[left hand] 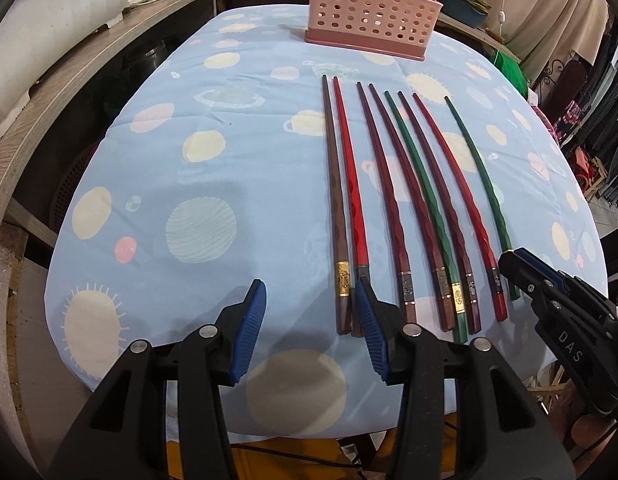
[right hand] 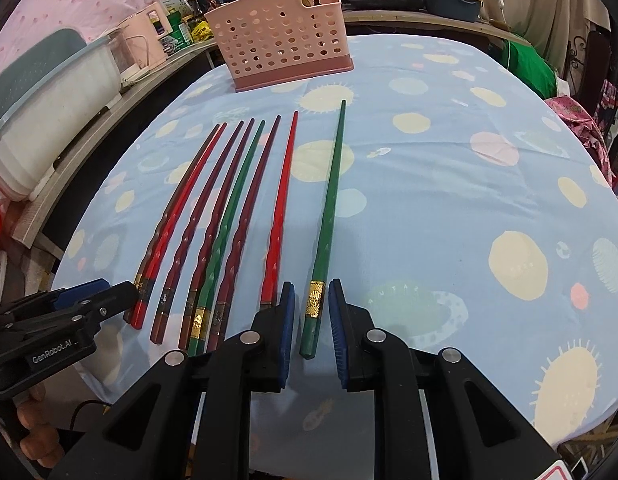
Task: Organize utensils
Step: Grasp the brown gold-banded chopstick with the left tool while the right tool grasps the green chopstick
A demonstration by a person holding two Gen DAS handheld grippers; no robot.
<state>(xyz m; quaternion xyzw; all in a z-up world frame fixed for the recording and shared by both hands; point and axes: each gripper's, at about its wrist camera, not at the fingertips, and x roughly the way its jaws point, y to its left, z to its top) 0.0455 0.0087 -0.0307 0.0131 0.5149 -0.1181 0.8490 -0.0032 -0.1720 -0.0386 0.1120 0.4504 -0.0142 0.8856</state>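
- Eight chopsticks lie in a row on the blue planet-print tablecloth [right hand: 449, 184], tips toward the pink perforated utensil holder [right hand: 287, 42].
- Right gripper [right hand: 312, 322] straddles the outermost green chopstick [right hand: 329, 220] near its gold band, jaws narrow; contact looks absent, though that's hard to judge.
- Left gripper [left hand: 311, 326] gapes wide, its right finger over the bright red chopstick [left hand: 351, 184].

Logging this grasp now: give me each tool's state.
Left tool: open, holding nothing, at the leftmost chopsticks' ends.
Right tool: open around the green chopstick, not yet clamped.
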